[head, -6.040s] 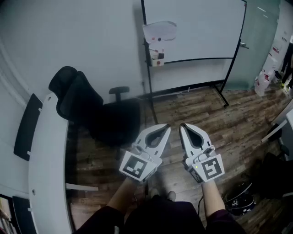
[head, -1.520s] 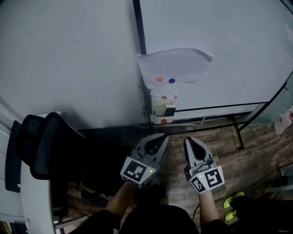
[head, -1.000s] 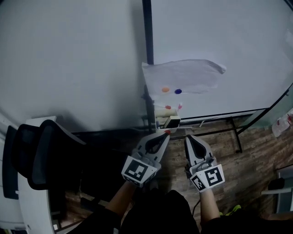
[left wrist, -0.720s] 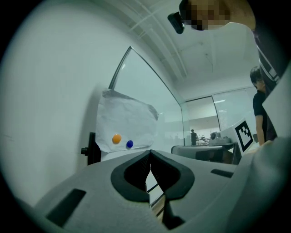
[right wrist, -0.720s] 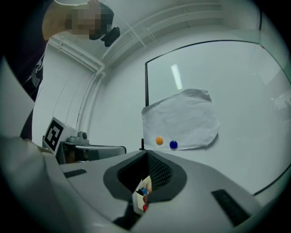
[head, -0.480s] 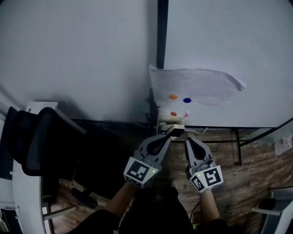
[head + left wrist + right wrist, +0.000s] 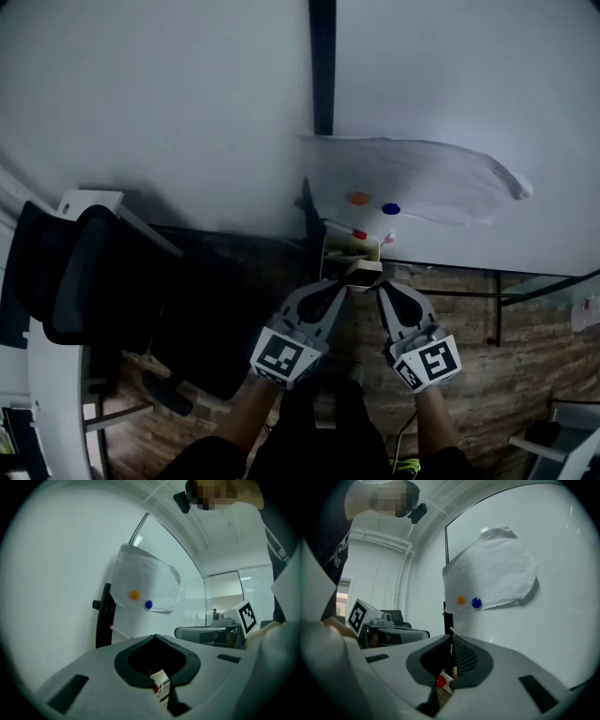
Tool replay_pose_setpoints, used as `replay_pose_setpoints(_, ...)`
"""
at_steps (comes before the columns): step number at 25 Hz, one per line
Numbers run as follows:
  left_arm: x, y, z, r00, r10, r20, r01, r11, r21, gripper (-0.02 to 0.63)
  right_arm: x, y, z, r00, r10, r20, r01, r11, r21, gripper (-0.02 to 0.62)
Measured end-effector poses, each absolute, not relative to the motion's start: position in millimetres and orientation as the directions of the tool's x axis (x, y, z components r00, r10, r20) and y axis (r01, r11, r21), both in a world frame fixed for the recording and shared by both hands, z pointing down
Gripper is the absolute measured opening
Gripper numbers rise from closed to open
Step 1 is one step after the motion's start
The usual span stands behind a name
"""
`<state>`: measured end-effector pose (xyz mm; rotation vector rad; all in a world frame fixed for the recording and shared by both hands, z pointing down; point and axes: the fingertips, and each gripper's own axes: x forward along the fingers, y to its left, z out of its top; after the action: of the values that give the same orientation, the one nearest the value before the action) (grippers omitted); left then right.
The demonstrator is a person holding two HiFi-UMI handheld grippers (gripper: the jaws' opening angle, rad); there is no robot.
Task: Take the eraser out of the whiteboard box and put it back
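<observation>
Both jaw pairs are pressed together, holding nothing: the left gripper (image 7: 340, 285) and right gripper (image 7: 382, 287) point at the whiteboard box (image 7: 339, 246), where the dark eraser (image 7: 362, 273) seems to rest at the near edge.

No text, brand or number is legible in any view. The only signs are coded patterns in the head view:
- a black-and-white square marker (image 7: 281, 357) at 7 o'clock, on the left gripper (image 7: 341, 285)
- a second square marker (image 7: 431, 361) at 5 o'clock, on the right gripper (image 7: 382, 287)
</observation>
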<state>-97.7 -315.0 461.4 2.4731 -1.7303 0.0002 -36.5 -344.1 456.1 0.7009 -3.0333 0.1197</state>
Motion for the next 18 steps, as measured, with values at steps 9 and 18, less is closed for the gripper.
replay_pose_setpoints(9,-95.3,-320.6,468.6,0.344,-0.936,0.072,-0.934,-0.334,0.131,0.005,-49.1,-361.9,481.2,-0.947,-0.245,0.208,-0.235,0.969,0.074,0.101)
replay_pose_setpoints(18,-98.7,-318.7,486.4,0.342,-0.935,0.097,-0.934,-0.327,0.141,0.005,-65.4,-372.3,510.1,-0.949,-0.046,0.311,-0.039,0.999,0.028,0.215)
